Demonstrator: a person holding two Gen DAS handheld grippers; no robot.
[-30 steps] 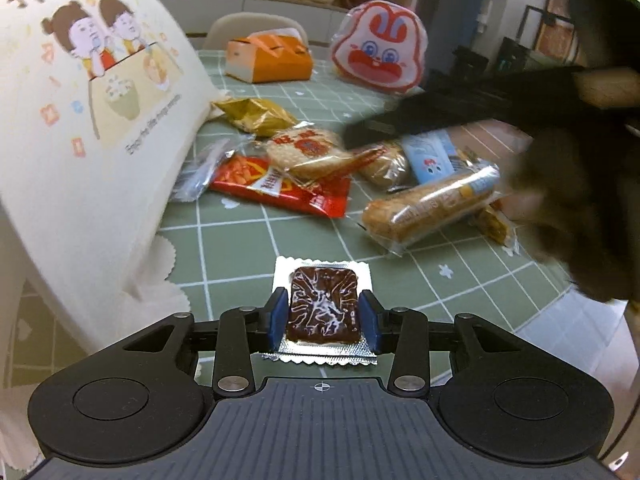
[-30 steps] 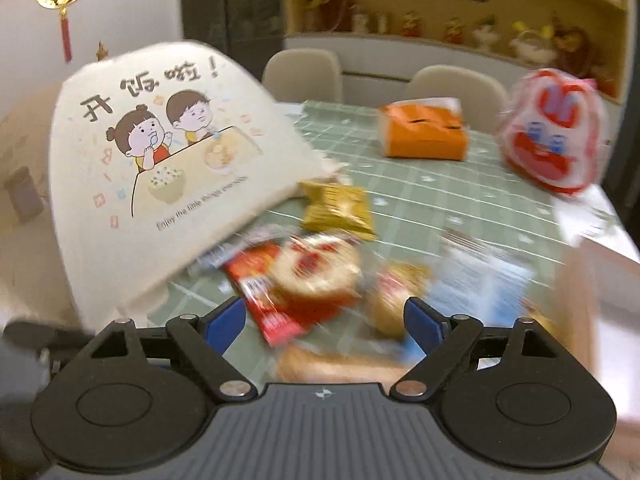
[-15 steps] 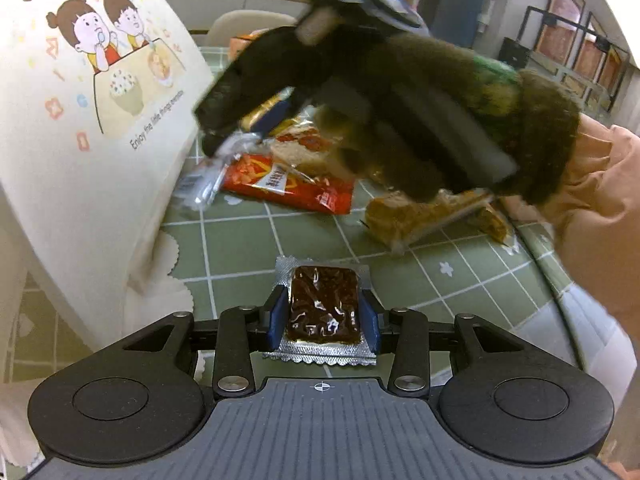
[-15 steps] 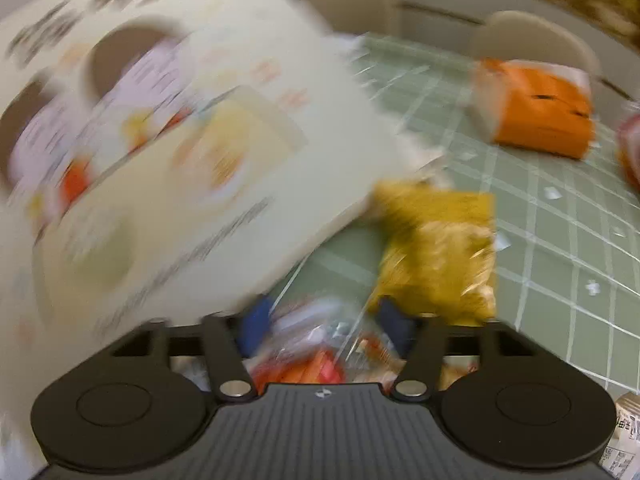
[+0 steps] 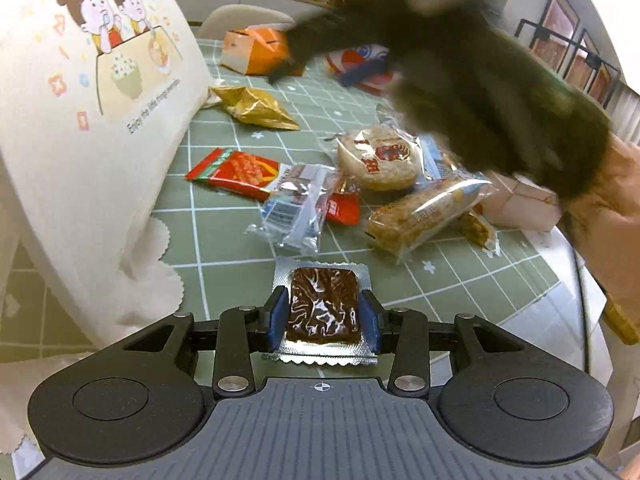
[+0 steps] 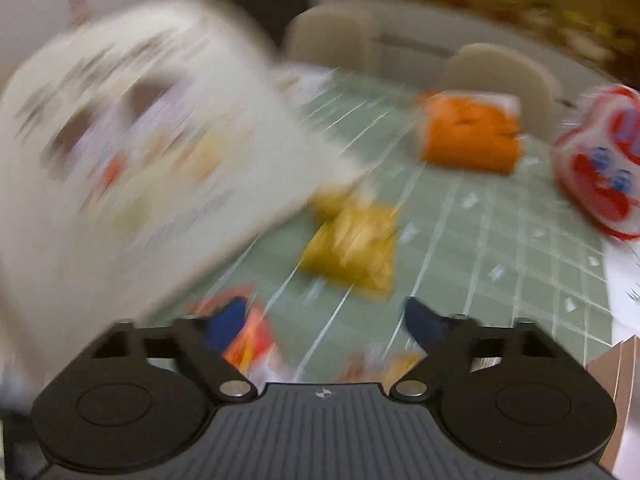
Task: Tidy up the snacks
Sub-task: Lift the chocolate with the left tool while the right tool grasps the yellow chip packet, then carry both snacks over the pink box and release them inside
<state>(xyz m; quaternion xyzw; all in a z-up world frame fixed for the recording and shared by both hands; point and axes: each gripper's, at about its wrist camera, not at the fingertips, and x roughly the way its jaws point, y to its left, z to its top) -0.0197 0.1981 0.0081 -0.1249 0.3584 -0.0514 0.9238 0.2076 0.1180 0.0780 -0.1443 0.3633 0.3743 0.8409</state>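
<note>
Two grippers in play, one loaded, one free. Nearest in the left wrist view, the left gripper [image 5: 323,320] is clamped on the brown snack square [image 5: 322,305] in its silver wrapper, pads on both long sides, long axis running straight away from the camera. It hangs over the near edge of the green counter [image 5: 224,236].

Right gripper [image 6: 325,322] has just been opening and now stands wide with nothing between the jaws. Its view is heavily blurred. In the left wrist view it shows as a dark smear [image 5: 472,80] high on the right, above the pile.

Just beyond the held square lies the clear packet with a barcode [image 5: 296,210], its far end overlapping the red packet [image 5: 240,170]. Right of those, the long wrapped bar [image 5: 424,210] slants near-left to far-right, and the round rice cracker [image 5: 378,156] sits just behind it.

Key relation: the white printed bag [image 5: 100,92] stands on the left, beside the left gripper. Judging by that, the held square goes left into the bag, though its opening is not visible.

Farther out, the gold packet [image 6: 352,252] lies dead ahead of the open right gripper, close to the bag's far corner, likely the right hand's next pick. Farthest are the orange box [image 5: 256,50] and rabbit-face bag [image 6: 600,168].
</note>
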